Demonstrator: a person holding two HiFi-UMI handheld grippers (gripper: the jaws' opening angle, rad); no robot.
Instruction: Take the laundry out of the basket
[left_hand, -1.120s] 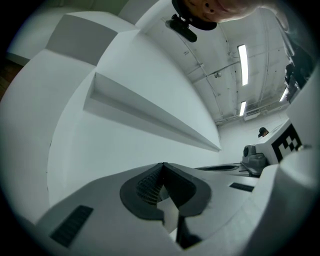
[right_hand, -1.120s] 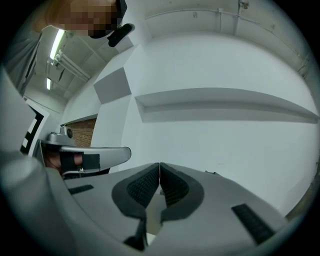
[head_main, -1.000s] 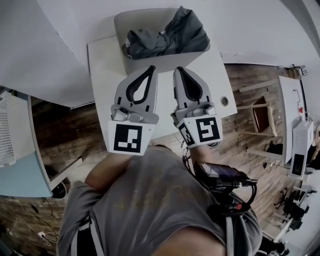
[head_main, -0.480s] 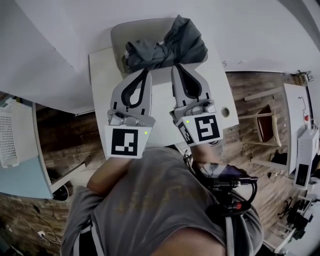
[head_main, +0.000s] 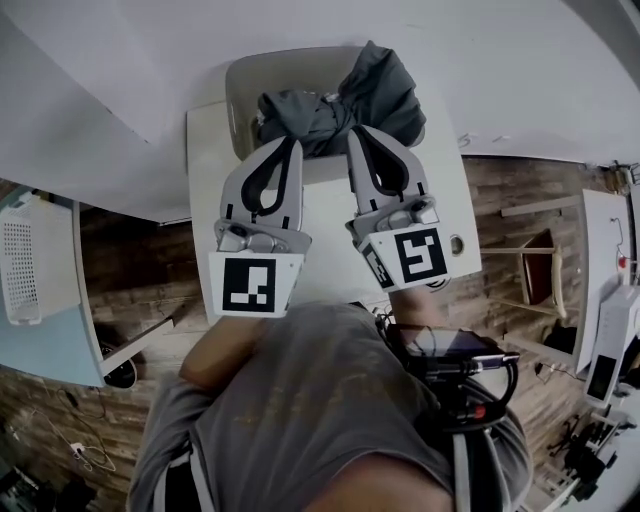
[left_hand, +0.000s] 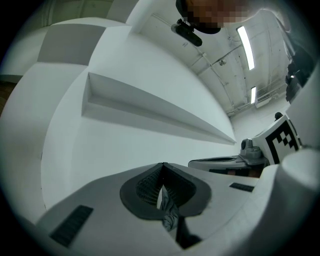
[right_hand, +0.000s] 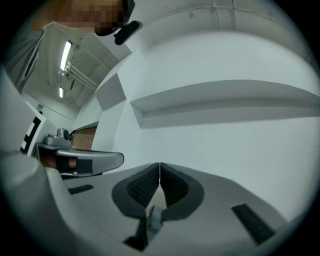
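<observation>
Head view shows left tool (head_main: 292, 141) and right tool (head_main: 355, 131) closed, empty, at the laundry (head_main: 350, 95) in the basket (head_main: 240, 72). Judged soft, light, limp; pinch a raised fold.

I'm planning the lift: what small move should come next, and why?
Probably lift both straight up: the left gripper and right gripper have jaws shut on the dark garment, which sits bunched in the basket.

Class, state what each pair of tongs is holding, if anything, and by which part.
Both the left tongs and right tongs pinch the dark garment by folds at its near edge.
</observation>
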